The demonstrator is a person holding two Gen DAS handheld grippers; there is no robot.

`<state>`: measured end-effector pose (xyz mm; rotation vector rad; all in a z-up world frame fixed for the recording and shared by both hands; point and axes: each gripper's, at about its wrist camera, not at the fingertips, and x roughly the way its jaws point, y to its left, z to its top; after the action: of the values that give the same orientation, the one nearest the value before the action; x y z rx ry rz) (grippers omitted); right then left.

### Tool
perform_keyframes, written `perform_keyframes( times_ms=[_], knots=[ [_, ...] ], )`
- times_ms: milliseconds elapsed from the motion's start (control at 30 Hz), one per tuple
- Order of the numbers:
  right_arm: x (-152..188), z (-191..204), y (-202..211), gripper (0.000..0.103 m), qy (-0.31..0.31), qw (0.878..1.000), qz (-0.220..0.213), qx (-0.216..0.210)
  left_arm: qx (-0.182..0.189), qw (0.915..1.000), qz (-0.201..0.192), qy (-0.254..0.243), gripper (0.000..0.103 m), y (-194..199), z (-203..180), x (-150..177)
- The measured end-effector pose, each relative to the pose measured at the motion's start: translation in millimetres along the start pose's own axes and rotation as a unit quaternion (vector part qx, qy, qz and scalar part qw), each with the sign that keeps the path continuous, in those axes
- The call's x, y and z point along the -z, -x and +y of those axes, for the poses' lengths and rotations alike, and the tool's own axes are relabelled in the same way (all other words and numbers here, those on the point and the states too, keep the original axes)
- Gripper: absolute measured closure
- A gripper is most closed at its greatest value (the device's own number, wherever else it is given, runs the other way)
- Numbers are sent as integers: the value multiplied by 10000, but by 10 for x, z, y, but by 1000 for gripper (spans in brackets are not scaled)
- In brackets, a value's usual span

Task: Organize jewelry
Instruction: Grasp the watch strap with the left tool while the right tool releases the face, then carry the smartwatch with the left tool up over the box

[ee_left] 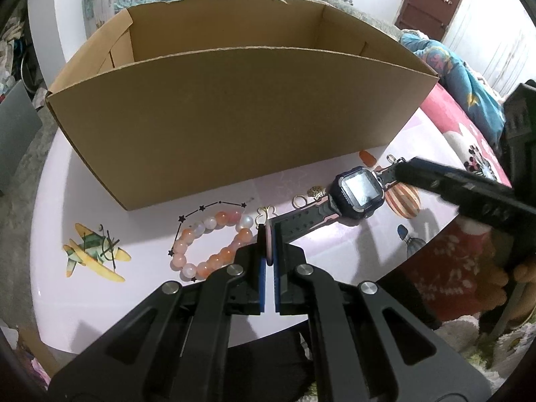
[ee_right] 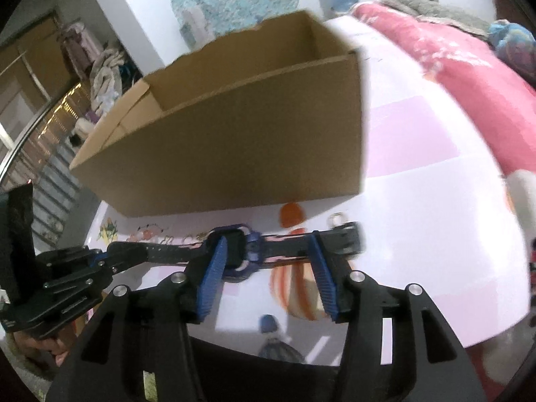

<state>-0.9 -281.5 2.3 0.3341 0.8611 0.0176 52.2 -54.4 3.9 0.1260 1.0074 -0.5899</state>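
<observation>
A dark blue and pink smartwatch point(ee_left: 358, 192) lies across the pink table in front of an open cardboard box point(ee_left: 234, 117). My left gripper point(ee_left: 269, 234) is shut on the end of the watch strap. My right gripper point(ee_right: 268, 244) is open, its blue pads either side of the watch point(ee_right: 241, 251); in the left wrist view its finger point(ee_left: 435, 181) reaches the far strap. A pink and white bead bracelet point(ee_left: 214, 244), a thin star chain point(ee_left: 201, 212), small rings point(ee_left: 299, 201) and a gold charm point(ee_left: 316, 191) lie beside the watch.
The box point(ee_right: 234, 140) stands just behind the jewelry, its near wall tall. The table point(ee_left: 100, 201) has printed pictures of a plane and balloons. An orange piece point(ee_left: 366, 158) lies at the box's foot. Pink and blue bedding lies to the right, past the table edge.
</observation>
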Motion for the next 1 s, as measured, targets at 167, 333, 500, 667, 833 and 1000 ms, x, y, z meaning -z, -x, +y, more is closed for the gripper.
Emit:
perform_keyframes(
  times_ms=[167,333,500,667,833,1000],
  knots=[
    [17,-257,132,53,-227,9995,-50,210,-62,10000,2,-36,100,-16,-13,12],
    [11,-378,53,53,-396,9988,76,287,-51,10000,8,-20,100,-30,-15,16],
    [-23,-408,-79,56,-513,9982,193,244,-55,10000,16,-43,100,-46,-20,9],
    [-9,-445,-189,61,-723,9968,345,-56,-56,10000,22,-28,100,-60,-22,11],
    [-7,-432,-136,61,-781,9963,242,-277,-53,10000,32,-17,100,-70,-14,10],
    [-25,-435,-53,61,-838,9945,58,-621,-61,10000,37,-28,100,-70,-14,8]
  ],
)
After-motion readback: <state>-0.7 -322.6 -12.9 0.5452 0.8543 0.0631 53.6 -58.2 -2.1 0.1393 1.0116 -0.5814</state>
